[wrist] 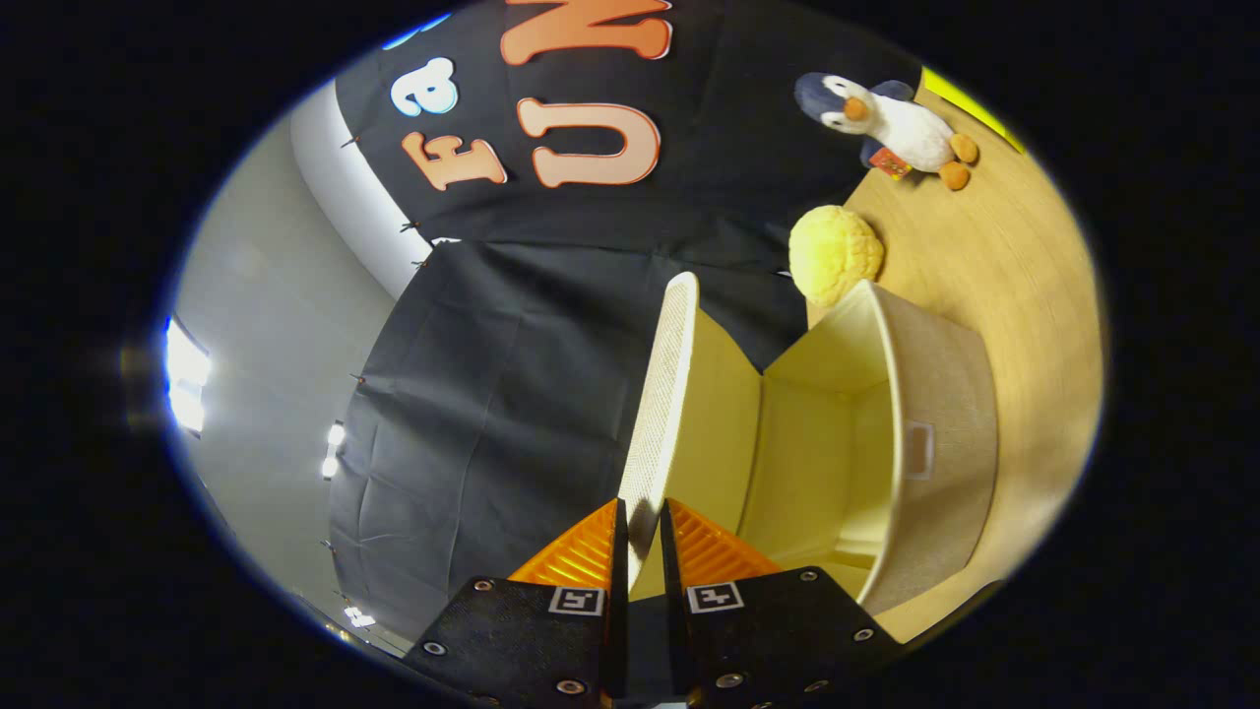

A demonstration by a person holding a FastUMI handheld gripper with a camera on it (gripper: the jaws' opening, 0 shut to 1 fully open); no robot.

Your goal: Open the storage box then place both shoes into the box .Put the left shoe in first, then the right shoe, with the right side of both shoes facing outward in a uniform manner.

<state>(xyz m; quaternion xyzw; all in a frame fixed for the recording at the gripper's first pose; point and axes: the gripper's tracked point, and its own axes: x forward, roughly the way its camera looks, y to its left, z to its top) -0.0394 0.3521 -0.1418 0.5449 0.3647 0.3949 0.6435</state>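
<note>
The gripper (642,522) has its 2 fingers pinching the near edge of the storage box's lid (661,394), which stands swung out from the box. The box (940,414) lies just ahead on the wooden table (1034,295) with its pale inside showing and a small label on its outer wall. Beyond the box sit a yellow plush ball (835,252), touching its far corner, and farther off a penguin toy (891,123) near the black cloth wall (492,394).

Gripper (641,522) with ribbed fingers (576,551), square coded markers, black screw-fastened mounts
</note>
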